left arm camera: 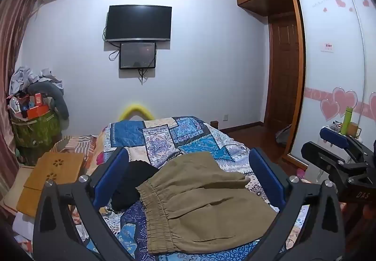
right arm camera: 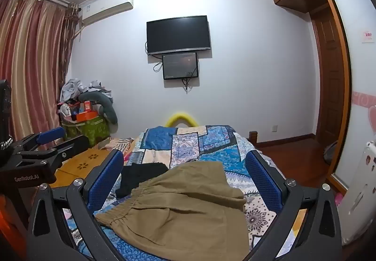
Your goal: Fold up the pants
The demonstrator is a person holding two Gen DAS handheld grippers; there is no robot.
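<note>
Khaki pants (left arm camera: 202, 202) with an elastic waistband lie loosely heaped on the patchwork quilt of the bed (left arm camera: 164, 136); they also show in the right wrist view (right arm camera: 185, 209). A black garment (left arm camera: 134, 181) lies just left of them, also seen in the right wrist view (right arm camera: 138, 174). My left gripper (left arm camera: 188, 167) is open and empty, held above the pants. My right gripper (right arm camera: 184, 167) is open and empty too, beside the left one. The right gripper shows at the right edge of the left wrist view (left arm camera: 333, 143); the left gripper shows at the left edge of the right wrist view (right arm camera: 54, 136).
A wooden lap board (left arm camera: 54, 171) lies left of the bed. A green hamper (left arm camera: 35, 129) piled with things stands in the left corner by the curtains. A wardrobe with sliding doors (left arm camera: 329, 68) is on the right, with a green bottle (left arm camera: 347, 120) on a stand.
</note>
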